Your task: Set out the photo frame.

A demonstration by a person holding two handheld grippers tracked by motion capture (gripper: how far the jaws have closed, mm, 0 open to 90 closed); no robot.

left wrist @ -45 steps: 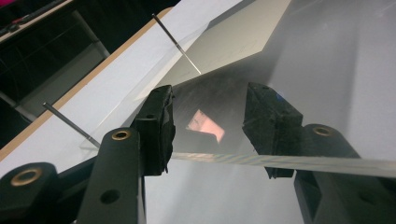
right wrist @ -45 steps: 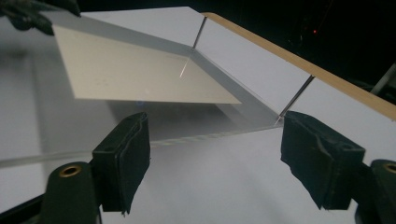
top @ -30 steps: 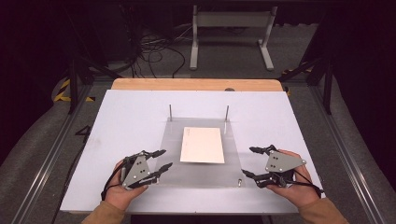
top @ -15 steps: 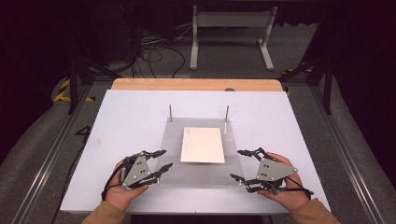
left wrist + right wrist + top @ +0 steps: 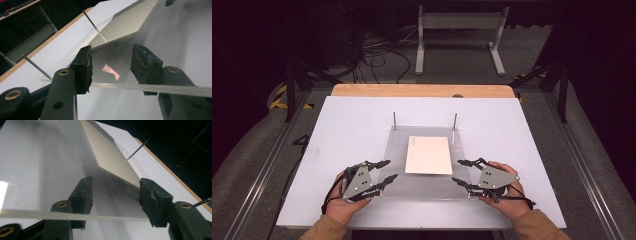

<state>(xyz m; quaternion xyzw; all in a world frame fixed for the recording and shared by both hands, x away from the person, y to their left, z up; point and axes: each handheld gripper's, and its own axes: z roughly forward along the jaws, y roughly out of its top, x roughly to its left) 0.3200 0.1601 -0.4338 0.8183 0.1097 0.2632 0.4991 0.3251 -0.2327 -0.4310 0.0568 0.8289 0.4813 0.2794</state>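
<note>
On the white table (image 5: 342,125), a clear plate (image 5: 422,186) rests flat, with a cream sheet (image 5: 428,154) on its middle. 2 thin metal pins (image 5: 395,120) stand upright at the plate's far edge. A wooden strip (image 5: 422,90) borders the table's far side.

Progress, judged: early. Both grippers are staged at the plate's near edge and no lift is visible; the plate looks level.

- left gripper (image 5: 384,170): at the plate's near-left part. Its own view has the 2 black jaws about half apart, 1 each side of the plate's near edge (image 5: 150,88), which crosses between them. Pads (image 5: 84,67) look clear of the plate, so open, nothing gripped.
- right gripper (image 5: 461,171): at the near-right part, just beside the sheet's near-right corner. Jaws have just been closing, now partly apart, with the plate's edge (image 5: 75,216) running between them. Pads (image 5: 152,197) don't appear pressed on anything, so not gripping yet.

Left to do, as a guess: close on the plate or the sheet, then move it. Neither has begun.

Materials:
- plate: transparent, acrylic-like, rigid, with a faintly iridescent cut edge and hazy glare on top; likely slippery.
- sheet: matte, flat, rectangular, thin, with crisp corners.
- pins: slim bright steel rods.
- jaws: black, blocky, with scuffed pads and brass-coloured pivots.
</note>
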